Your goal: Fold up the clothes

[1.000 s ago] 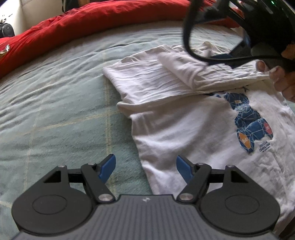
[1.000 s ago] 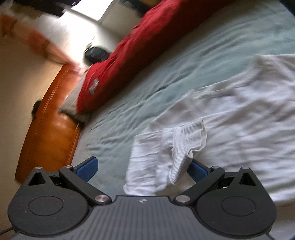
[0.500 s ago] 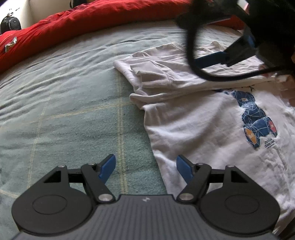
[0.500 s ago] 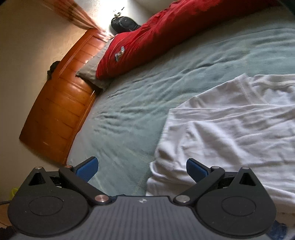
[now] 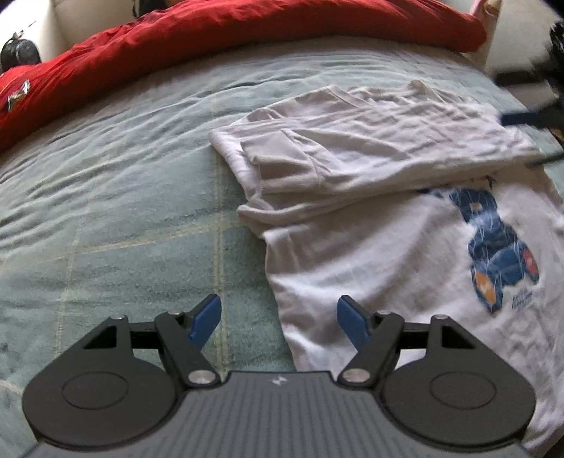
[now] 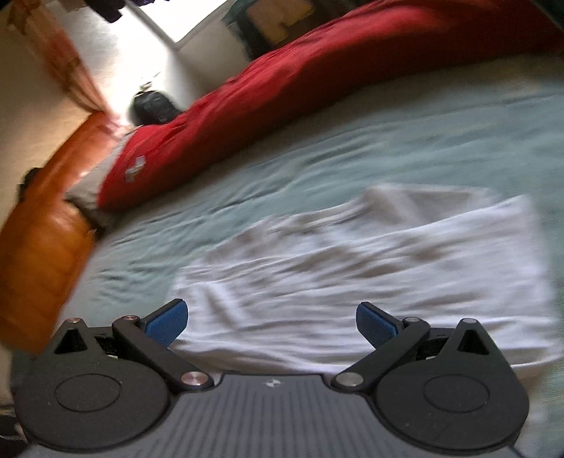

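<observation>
**One side folded in, the other still to do**

The white shirt lies flat on the green bed, well clear of the red duvet heaped along the far side. Its far side, sleeve included, is already laid over the body in a long band that stops just above the blue print. The near side looks unfolded, so I judge the matching fold comes next.

The left tongs hover with jaws apart and empty, astride the shirt's near left edge. The right tongs are also apart, nothing between them, above the folded band; that view is blurred.

The next move calls for a pinch on the near edge, probably at hem and shoulder, lifted together and carried across to meet the band without dragging it.

There is plenty of bare bed to the left. On the right the shirt runs out of view, so I can't tell how close the bed's edge is.
</observation>
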Tool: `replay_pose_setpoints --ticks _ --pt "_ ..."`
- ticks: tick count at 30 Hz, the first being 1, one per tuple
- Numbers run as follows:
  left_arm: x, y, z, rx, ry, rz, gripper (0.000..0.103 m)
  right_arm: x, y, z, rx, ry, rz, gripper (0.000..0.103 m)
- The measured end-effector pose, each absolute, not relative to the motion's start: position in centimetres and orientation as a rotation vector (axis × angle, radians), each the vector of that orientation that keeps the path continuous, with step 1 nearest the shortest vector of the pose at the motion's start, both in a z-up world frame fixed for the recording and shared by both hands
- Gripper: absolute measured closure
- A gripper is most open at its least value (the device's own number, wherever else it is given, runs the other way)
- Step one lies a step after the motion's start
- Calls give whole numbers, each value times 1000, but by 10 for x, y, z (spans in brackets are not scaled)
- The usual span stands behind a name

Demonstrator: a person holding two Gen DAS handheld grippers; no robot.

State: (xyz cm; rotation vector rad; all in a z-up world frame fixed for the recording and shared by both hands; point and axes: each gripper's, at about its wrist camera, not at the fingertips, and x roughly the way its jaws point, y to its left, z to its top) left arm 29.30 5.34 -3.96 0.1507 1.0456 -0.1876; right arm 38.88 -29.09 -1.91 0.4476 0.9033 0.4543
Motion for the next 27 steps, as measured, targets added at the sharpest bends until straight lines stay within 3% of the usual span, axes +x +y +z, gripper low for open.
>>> replay_pose_setpoints --ticks 9,12,18,27 --pt "337 7 -16 47 910 -251 30 371 -331 -35 170 871 324 0" --pt "358 -23 -25 43 882 -308 30 365 -339 -57 133 959 285 0" --pt "391 -41 -60 -29 975 -274 32 335 -365 -53 201 952 253 0" --pt "414 -102 -15 -3 921 -432 30 347 -366 -43 100 882 344 0"
